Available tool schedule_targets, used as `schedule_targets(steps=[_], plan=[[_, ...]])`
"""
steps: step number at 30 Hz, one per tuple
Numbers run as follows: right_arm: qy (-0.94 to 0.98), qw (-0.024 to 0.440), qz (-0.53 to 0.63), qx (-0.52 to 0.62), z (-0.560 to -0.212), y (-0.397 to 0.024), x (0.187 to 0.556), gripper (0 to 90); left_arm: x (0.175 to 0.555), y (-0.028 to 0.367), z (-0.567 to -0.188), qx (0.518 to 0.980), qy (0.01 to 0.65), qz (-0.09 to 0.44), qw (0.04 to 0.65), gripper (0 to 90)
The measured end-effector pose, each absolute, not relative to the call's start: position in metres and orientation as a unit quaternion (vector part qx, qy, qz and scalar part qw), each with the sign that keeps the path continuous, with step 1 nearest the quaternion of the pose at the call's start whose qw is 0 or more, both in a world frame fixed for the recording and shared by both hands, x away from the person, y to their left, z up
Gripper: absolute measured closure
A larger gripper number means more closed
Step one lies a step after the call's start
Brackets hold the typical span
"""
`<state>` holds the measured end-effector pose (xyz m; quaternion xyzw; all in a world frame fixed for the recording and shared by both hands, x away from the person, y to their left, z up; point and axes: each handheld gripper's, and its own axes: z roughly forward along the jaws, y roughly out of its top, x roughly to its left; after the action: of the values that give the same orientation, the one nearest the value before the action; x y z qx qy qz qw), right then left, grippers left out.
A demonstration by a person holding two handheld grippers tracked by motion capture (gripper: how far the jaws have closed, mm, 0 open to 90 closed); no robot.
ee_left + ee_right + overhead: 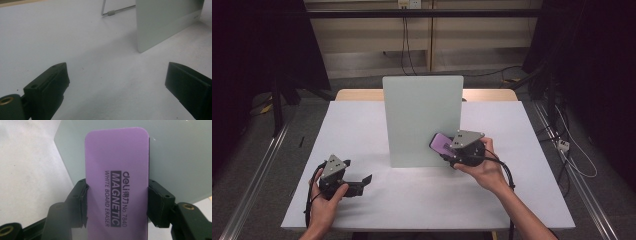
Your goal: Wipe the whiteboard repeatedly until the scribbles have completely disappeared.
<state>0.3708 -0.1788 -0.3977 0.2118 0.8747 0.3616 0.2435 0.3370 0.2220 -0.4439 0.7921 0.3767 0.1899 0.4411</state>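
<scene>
A pale grey-green board [422,120] stands upright at the middle of the white table [362,125]; it shows again as the board [165,22] and as the board [180,157]. My right gripper [447,146] is shut on a purple whiteboard eraser [443,144], held against the board's lower right face. In the right gripper view the eraser [117,185] sits clamped by its long sides between both jaws, at my right gripper [117,205]. My left gripper [362,182] rests low at the front left, open and holding nothing. The left gripper [117,82] has its jaws wide apart over bare table.
A wire stand leg [110,12] props the board from behind. The table's wooden far edge [357,94] shows behind the white top. Cables [572,150] trail on the floor to the right, with dark frame rails on both sides.
</scene>
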Motion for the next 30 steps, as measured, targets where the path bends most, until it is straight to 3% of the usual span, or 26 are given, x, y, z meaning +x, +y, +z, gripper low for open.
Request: schedule_targets(steps=[18, 22, 30], plan=[[0.906, 0.189, 0.331, 0.187, -0.428, -0.151, 0.367, 42.0, 0.337, 0.221, -0.444, 0.791, 0.376, 0.189, 0.443, 4.9], [0.907, 0.180, 0.333, 0.185, -0.426, -0.148, 0.370, 41.9, 0.338, 0.221, -0.445, 0.791, 0.377, 0.188, 0.443, 5.0], [0.880, 0.216, 0.371, 0.203, -0.391, -0.154, 0.380, 42.0, 0.337, 0.223, -0.444, 0.791, 0.378, 0.188, 0.443, 5.0]])
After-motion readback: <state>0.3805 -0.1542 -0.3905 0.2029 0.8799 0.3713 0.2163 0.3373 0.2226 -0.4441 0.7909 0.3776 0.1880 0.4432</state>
